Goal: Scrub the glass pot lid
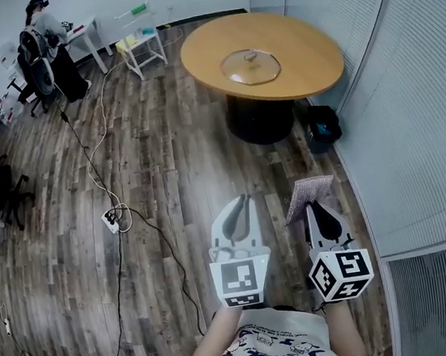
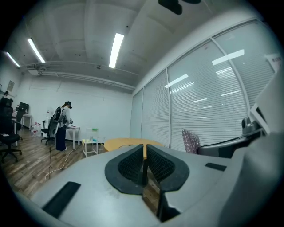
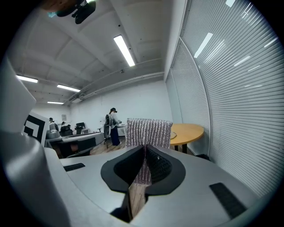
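Lying knob-up on the table, the glass lid looks clear.

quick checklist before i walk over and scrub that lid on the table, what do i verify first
1. Cloth clamped in the right tongs: ok.
2. Left tongs free to steady the lid: ok, shut on nothing.
3. Glass lid lying knob up on the round table: ok.
4. Lid within reach: not ok, the table stands well ahead across the floor.
5. Power strip off the walking line: ok, it lies to the left.
6. Dirt on the lid: cannot tell.
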### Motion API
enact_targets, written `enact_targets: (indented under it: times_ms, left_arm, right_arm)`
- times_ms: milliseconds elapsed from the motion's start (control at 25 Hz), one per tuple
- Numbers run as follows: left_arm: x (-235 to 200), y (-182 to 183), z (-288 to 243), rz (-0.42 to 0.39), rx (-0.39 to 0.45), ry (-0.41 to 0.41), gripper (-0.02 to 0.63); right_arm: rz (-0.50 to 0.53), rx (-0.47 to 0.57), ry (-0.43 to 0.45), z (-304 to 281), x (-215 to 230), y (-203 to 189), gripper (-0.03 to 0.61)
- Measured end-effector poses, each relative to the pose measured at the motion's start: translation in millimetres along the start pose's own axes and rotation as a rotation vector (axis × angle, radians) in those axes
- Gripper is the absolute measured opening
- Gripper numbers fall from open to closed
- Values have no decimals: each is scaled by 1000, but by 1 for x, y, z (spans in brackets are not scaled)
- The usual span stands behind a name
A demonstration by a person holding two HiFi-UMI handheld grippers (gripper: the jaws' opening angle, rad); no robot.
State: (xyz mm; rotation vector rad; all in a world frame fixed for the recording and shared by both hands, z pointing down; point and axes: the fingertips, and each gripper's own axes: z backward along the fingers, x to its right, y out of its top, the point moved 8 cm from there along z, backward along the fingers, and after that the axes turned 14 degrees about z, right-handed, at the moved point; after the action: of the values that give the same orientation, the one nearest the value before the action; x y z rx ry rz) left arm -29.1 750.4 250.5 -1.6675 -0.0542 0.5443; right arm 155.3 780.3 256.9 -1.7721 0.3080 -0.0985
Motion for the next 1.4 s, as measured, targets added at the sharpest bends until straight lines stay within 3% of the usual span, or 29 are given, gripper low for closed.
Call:
enact_targets:
  times_ms: [440,1000,1400]
  left_arm:
    - [-63,39,-96,-21,6,-41,31]
    - [-117,39,-150,29,-20,17,31]
    - [-131,40,-218,43,-33,67,31]
  right_arm:
    - [-6,2,-29,-112,1,30,37]
    - [-4,-38,-5,-185,5,34,37]
    - [8,-56,38,-257,43,44,37]
